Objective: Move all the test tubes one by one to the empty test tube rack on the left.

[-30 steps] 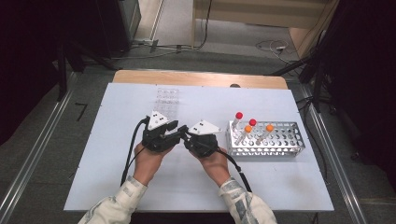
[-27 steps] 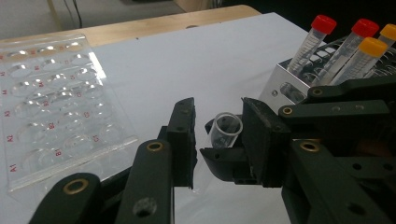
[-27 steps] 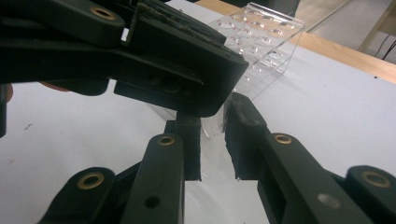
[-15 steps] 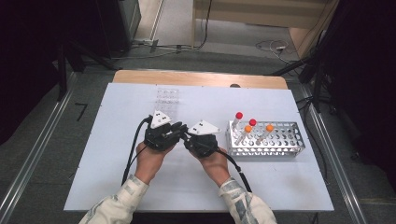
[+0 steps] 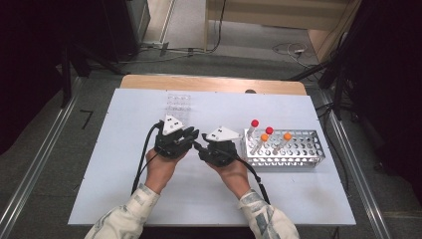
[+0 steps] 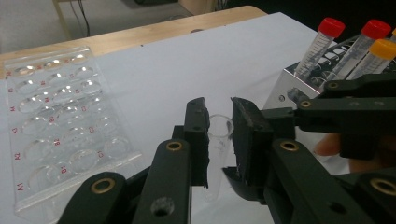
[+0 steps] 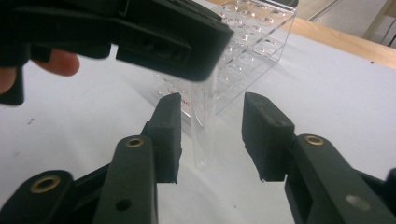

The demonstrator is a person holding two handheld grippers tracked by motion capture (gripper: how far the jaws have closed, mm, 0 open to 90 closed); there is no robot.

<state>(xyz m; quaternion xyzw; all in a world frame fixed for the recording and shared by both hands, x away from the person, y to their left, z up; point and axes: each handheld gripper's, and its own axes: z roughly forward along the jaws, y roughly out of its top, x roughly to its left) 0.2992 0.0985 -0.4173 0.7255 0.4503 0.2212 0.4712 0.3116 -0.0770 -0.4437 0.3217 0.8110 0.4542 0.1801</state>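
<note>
A clear uncapped tube (image 6: 220, 129) stands upright between the pads of my left gripper (image 6: 218, 122), which is shut on its upper part. In the right gripper view the same tube (image 7: 204, 135) hangs from the left gripper's jaw (image 7: 163, 37), its rounded bottom just above the white table. My right gripper (image 7: 212, 119) has just been opening: its jaws flank the tube's lower part with a gap on each side. From above, the left gripper (image 5: 190, 135) and right gripper (image 5: 200, 145) meet tip to tip at mid-table.
A metal rack (image 5: 298, 152) with red- and orange-capped tubes (image 5: 255, 123) stands right of the hands. A clear plastic well tray (image 5: 179, 102) lies behind them near the wooden far edge (image 5: 214, 83). Cables trail back from both grippers.
</note>
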